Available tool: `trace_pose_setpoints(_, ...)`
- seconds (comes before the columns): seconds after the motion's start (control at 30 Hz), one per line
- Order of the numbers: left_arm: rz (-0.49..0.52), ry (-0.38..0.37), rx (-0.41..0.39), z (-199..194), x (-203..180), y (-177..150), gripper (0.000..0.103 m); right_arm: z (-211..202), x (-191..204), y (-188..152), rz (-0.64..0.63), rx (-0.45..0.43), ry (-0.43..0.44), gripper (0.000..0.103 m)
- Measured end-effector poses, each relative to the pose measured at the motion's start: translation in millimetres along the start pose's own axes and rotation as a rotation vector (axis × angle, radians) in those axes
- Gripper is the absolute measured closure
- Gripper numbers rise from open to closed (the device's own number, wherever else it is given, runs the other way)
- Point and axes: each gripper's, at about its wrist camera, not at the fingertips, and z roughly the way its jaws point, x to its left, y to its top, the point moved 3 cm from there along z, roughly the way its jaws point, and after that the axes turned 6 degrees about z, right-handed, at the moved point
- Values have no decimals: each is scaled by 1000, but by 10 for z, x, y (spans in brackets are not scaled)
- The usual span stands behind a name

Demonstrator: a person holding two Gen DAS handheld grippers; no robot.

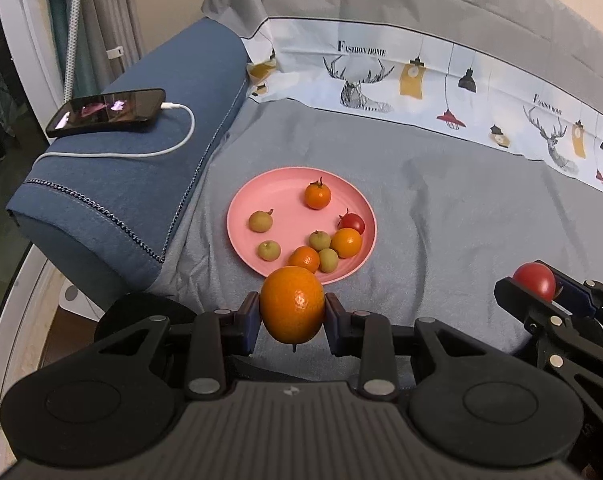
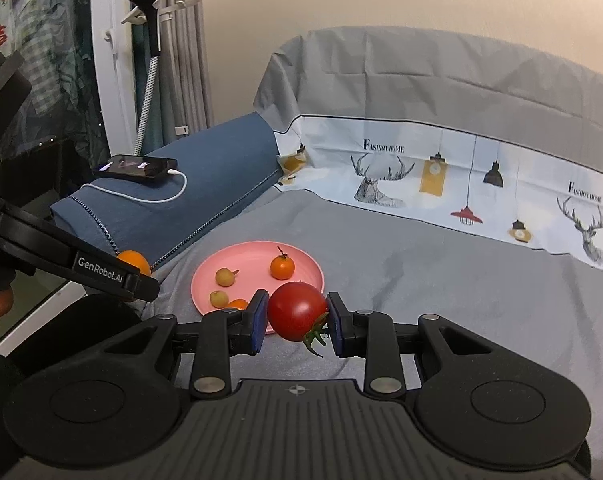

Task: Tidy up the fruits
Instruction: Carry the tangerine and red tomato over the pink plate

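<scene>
Left wrist view: left gripper (image 1: pixel 292 312) is clamped on an orange (image 1: pixel 292 305), blue pads pressing both sides, stem end pointing down, held above the grey bedsheet (image 1: pixel 441 208) just in front of the pink plate (image 1: pixel 241 204). Right gripper (image 1: pixel 539 286) shows at the right edge, closed on a red tomato (image 1: pixel 535 280).

Right wrist view: same tomato (image 2: pixel 297 311) pinched between the right gripper (image 2: pixel 297 316) pads, green calyx hanging off its lower right. It sits over the sheet (image 2: pixel 461 288) at the plate's (image 2: pixel 253 252) near-right rim. Left gripper (image 2: pixel 141 280) enters from the left, "GenRobot.AI" printed on its finger, only the top of its orange (image 2: pixel 133 261) visible behind it.

View differences:
- Only the left wrist sees the whole plate. In the right wrist view the tomato and gripper cover its near half.
- Only the right wrist shows the gooseneck holder (image 2: pixel 149 80) clamped behind the blue bolster (image 2: pixel 205 184), plus fingertips at the lower left edge.
- Both show the phone (image 1: pixel 107 112) lying on the bolster (image 1: pixel 141 184) with a white cable (image 1: pixel 181 136) plugged in.

Plate count, left wrist view:
- small oranges: 3
- green-yellow round fruits: 4
- cherry tomato: 1
- total on plate: 8

Held off the plate: 1 orange, 1 tomato. Right wrist view shows only 4 plate fruits: 2 green-yellow, 1 stemmed orange, 1 orange partly hidden.
</scene>
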Motion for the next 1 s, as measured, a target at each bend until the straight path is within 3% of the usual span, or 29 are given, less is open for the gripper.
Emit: trace_pose_setpoints(1.0, -10, -6, 5, 48, 42, -2, 66, 66, 44, -14, -14, 25, -13, 71)
